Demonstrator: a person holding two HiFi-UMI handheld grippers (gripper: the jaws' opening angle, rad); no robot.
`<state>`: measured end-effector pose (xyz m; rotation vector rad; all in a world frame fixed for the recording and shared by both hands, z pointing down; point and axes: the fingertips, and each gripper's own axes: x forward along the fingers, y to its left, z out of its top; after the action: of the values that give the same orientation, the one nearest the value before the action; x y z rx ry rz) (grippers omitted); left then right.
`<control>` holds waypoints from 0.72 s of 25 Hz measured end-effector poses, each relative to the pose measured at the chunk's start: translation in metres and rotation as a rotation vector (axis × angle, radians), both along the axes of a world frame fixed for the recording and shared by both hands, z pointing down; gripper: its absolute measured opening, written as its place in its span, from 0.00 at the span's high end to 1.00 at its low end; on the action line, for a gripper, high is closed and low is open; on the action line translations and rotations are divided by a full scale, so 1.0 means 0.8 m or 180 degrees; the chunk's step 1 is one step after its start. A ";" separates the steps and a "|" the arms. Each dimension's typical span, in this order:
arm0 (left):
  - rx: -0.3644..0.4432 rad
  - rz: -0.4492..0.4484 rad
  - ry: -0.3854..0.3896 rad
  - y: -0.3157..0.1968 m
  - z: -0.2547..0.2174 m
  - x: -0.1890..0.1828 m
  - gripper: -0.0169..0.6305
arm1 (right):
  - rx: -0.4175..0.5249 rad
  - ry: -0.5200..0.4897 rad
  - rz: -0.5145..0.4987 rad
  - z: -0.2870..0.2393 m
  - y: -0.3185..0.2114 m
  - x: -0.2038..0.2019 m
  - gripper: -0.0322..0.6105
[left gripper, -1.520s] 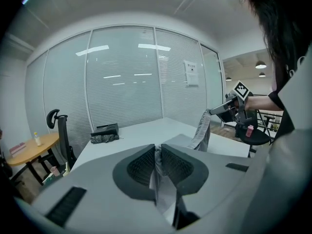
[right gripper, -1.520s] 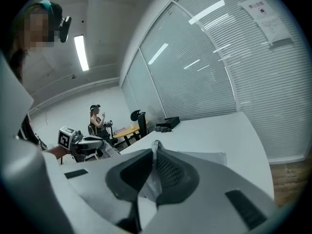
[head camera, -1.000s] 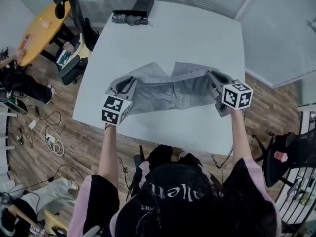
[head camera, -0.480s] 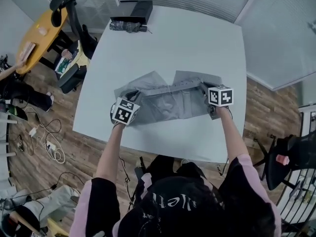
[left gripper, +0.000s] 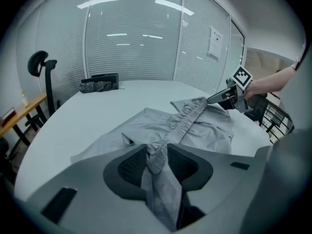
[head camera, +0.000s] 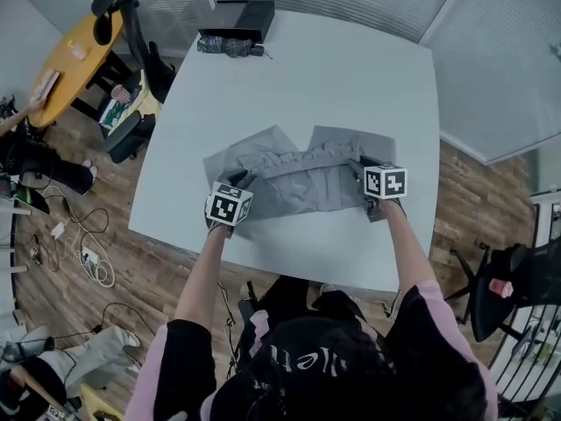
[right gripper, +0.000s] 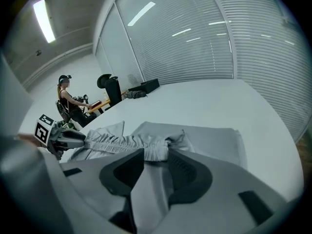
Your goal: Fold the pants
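Grey pants [head camera: 298, 178] lie folded on the white table [head camera: 333, 77], the gathered waistband [left gripper: 187, 121] running across the top between my two grippers. My left gripper [head camera: 245, 182] rests at the waistband's left end. Its jaws are opening, and the cloth [left gripper: 157, 155] lies loose between them. At the right end sits my right gripper [head camera: 359, 167], its jaws also opening over the waistband [right gripper: 155, 152]. From each gripper view the other one shows across the pants: the right gripper [left gripper: 229, 95] and the left gripper [right gripper: 63, 138].
A black box [head camera: 241, 16] and a dark bundle [head camera: 226, 44] sit at the table's far edge. Left of the table stand a yellow table [head camera: 74, 55] and office chairs [head camera: 131, 24]; a person [right gripper: 66, 99] sits there. Cables [head camera: 83, 253] lie on the wood floor.
Both grippers came down from above the table and set the raised waistband on the pants. Their jaws, shut on the cloth before, now stand apart.
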<state>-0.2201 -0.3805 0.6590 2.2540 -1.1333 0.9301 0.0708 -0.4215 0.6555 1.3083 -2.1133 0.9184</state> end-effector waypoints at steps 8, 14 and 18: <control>0.0331 -0.0197 0.0339 0.015 -0.063 0.002 0.72 | 0.0396 -0.0220 -0.0063 -0.062 0.016 -0.014 0.71; 0.0557 -0.0115 0.0746 0.053 -0.125 0.032 0.72 | 0.0684 -0.0459 -0.0235 -0.120 0.049 -0.035 0.70; 0.0676 0.0083 0.0734 0.084 -0.152 0.060 0.72 | 0.0864 -0.0650 -0.0286 -0.153 0.077 -0.050 0.71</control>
<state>-0.1718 -0.3130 0.5374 2.4739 -1.1455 0.5617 0.0304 -0.3602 0.5332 1.2795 -2.5052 0.7763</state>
